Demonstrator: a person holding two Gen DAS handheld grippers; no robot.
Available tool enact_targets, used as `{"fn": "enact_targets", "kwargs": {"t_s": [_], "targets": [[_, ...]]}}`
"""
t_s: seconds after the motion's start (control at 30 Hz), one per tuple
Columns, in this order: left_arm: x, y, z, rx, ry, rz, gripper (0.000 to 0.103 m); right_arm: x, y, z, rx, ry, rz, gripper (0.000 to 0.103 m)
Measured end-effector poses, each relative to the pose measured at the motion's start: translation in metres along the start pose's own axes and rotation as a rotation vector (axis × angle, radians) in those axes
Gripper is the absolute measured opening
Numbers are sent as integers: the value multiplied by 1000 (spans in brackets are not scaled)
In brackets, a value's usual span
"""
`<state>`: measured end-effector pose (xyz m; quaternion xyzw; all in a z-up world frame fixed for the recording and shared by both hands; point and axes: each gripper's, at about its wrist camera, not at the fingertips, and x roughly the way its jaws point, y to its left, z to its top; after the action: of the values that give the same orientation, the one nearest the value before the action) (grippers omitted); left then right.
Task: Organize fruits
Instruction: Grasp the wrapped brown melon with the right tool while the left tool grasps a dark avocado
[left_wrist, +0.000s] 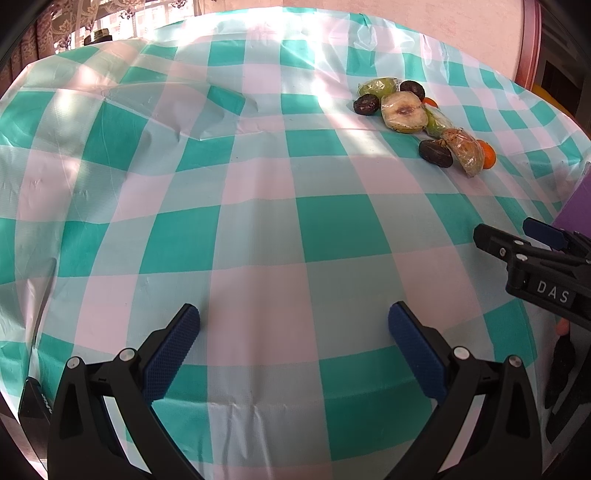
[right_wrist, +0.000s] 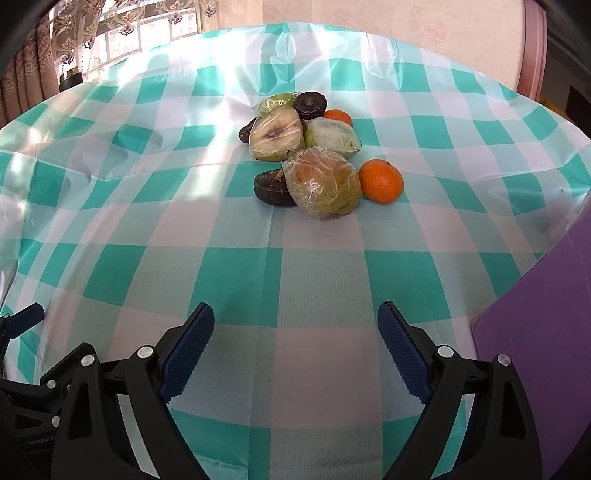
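Observation:
A pile of fruit lies on the checked tablecloth (right_wrist: 314, 280): a plastic-wrapped pear (right_wrist: 323, 182), a wrapped cut half with a dark core (right_wrist: 275, 137), a wrapped green piece (right_wrist: 332, 136), two oranges (right_wrist: 381, 181), and dark wrinkled fruits (right_wrist: 273, 187). The pile also shows in the left wrist view (left_wrist: 421, 118) at the far right. My right gripper (right_wrist: 295, 347) is open and empty, well short of the pile. My left gripper (left_wrist: 293, 350) is open and empty, over bare cloth to the left. The right gripper (left_wrist: 517, 240) shows at the left view's right edge.
A purple box or panel (right_wrist: 535, 332) stands at the right edge of the table, also seen in the left wrist view (left_wrist: 576, 206). Curtained windows (right_wrist: 110, 33) lie beyond the far left edge. A pink wall (right_wrist: 406, 22) is behind.

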<state>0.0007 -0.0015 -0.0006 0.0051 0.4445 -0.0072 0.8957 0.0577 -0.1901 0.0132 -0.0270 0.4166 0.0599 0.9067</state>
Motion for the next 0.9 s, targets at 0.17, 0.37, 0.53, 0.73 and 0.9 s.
{"fn": "enact_targets", "kwargs": {"t_s": [0.17, 0.37, 0.53, 0.73, 0.9], "targets": [[0, 2, 0, 6, 3, -6, 102, 29, -10, 37, 80, -8, 43, 83], [-1, 2, -1, 7, 3, -7, 102, 50, -33, 60, 248, -23, 136, 79], [-1, 2, 0, 9, 10, -5, 102, 54, -36, 64, 265, -35, 164, 57], [10, -12, 17, 32, 19, -20, 102, 45, -42, 57, 301, -81, 204, 31], [25, -29, 38, 49, 21, -32, 102, 53, -36, 60, 269, -36, 183, 55]]}}
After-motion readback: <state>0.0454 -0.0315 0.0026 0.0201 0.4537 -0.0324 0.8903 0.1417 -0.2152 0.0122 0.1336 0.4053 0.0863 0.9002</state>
